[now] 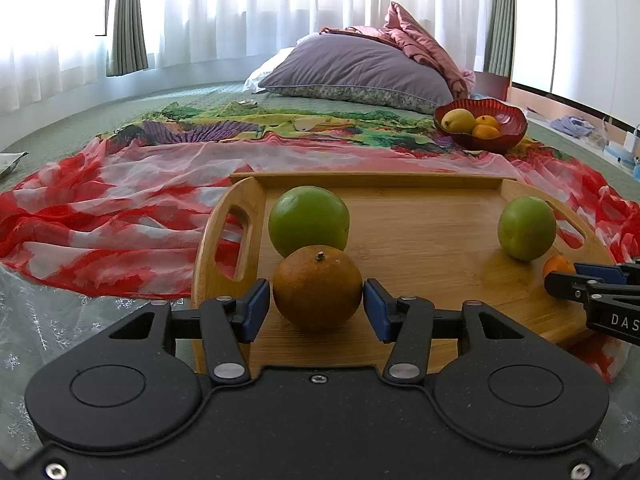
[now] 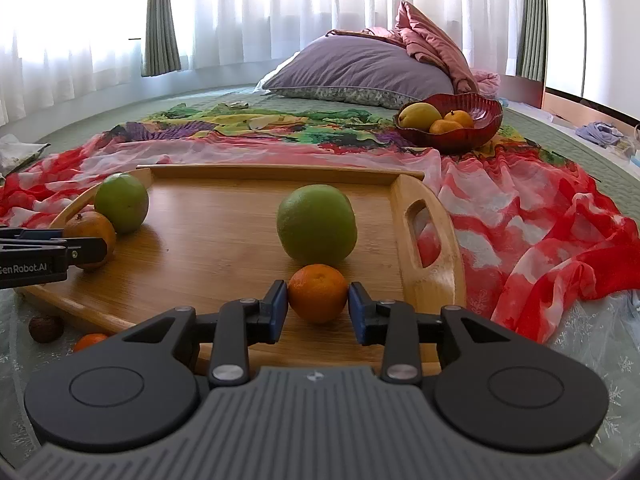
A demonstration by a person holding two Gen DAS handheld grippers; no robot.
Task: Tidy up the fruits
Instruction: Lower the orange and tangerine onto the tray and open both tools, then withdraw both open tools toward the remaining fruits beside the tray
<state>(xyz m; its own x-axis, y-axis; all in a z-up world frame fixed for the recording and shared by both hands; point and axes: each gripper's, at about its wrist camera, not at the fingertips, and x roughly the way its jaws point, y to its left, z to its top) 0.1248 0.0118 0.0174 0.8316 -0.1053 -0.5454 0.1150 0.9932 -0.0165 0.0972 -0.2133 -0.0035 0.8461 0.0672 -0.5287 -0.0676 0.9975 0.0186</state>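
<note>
Low in the centre of the left wrist view, a dull brownish orange (image 1: 317, 288) sits on the wooden tray (image 1: 420, 240), right between the blue pads of the left gripper (image 1: 317, 307). Both pads sit at the fruit's sides, the right one seeming to touch the skin and the left one with a sliver of gap, so I cannot tell whether the orange is truly pinched. Just behind it, touching or nearly so, stands a green fruit (image 1: 308, 220).

At the same spot in the right wrist view, a smaller bright mandarin (image 2: 318, 293) rests on the tray's near edge between the pads of the right gripper (image 2: 318, 311). Narrow gaps show on both sides, so the jaws stand spread around it without pressing. A second green fruit (image 2: 316, 224) sits just behind the mandarin.

Toward the upper right in both views, a red glass bowl (image 2: 480, 128) stands well apart from the tray, on a colourful scarf (image 2: 520, 216) spread over the bed. It holds a yellow fruit (image 2: 420, 117) and two small oranges (image 2: 446, 126). At the lower left of the right wrist view, off the tray, lie a brown nut-like thing (image 2: 46, 329) and another small orange fruit (image 2: 90, 341). A purple pillow (image 2: 360, 68) lies beyond the bowl, before white curtains (image 2: 300, 12).
</note>
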